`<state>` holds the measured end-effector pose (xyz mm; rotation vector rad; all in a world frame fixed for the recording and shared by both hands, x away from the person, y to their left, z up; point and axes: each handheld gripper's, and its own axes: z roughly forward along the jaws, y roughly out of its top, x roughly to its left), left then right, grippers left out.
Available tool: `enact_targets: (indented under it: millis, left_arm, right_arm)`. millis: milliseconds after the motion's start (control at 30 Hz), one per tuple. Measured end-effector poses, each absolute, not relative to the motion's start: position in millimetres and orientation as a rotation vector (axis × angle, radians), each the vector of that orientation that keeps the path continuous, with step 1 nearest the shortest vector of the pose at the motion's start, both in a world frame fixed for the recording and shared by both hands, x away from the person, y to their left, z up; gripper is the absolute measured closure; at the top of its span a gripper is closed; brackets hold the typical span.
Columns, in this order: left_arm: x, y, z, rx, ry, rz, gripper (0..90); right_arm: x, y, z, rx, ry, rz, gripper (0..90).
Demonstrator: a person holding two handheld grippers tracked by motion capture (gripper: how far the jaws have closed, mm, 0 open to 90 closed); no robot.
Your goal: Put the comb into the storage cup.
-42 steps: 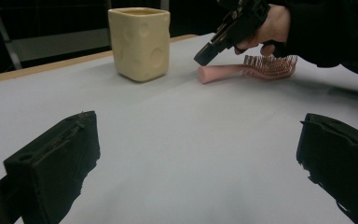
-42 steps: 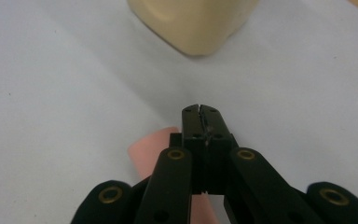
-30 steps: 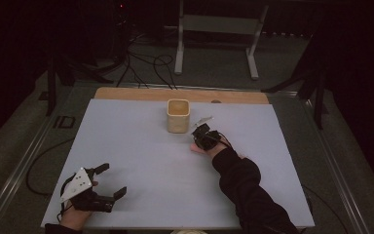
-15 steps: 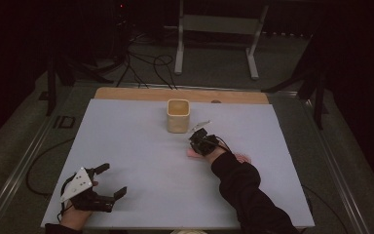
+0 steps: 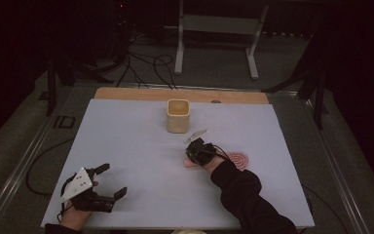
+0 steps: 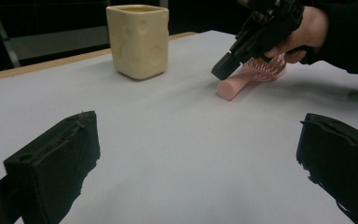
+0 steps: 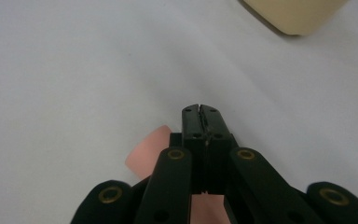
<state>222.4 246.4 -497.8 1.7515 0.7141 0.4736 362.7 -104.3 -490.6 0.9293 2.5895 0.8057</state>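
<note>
The pink hairbrush (image 5: 233,160) lay flat on the white table (image 5: 126,141), its round bristled head on the far side of my right gripper (image 5: 191,149) from the left one, and its handle end poking out just under my right gripper's tips. I had the right gripper's jaws pressed together with nothing between them, hovering right over the handle, though I could not tell whether they touched it. The cream cup (image 5: 178,115) stood upright near and beyond the right gripper, while my left gripper (image 5: 111,180) sat well apart at the near edge, jaws spread wide and empty.
</note>
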Motion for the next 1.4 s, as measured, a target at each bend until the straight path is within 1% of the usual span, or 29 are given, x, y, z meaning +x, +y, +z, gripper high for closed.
enact_targets:
  millis: [333, 833, 867, 1400]
  left_arm:
    - [221.8, 246.6, -497.5, 1.748, 0.714, 0.476, 0.1]
    - [222.1, 246.8, -497.4, 1.748, 0.716, 0.476, 0.1]
    - [222.1, 246.7, -497.4, 1.747, 0.716, 0.476, 0.1]
    - [222.1, 246.5, -497.3, 1.747, 0.716, 0.476, 0.1]
  right_arm:
    - [341.5, -103.3, -494.4, 0.899, 2.646, 0.812, 90.0]
    - [303.6, -116.7, -493.3, 0.811, 2.712, 0.827, 90.0]
    - [295.0, -120.2, -493.1, 0.810, 2.718, 0.839, 90.0]
    - [257.4, -156.2, -491.0, 0.825, 2.743, 0.834, 90.0]
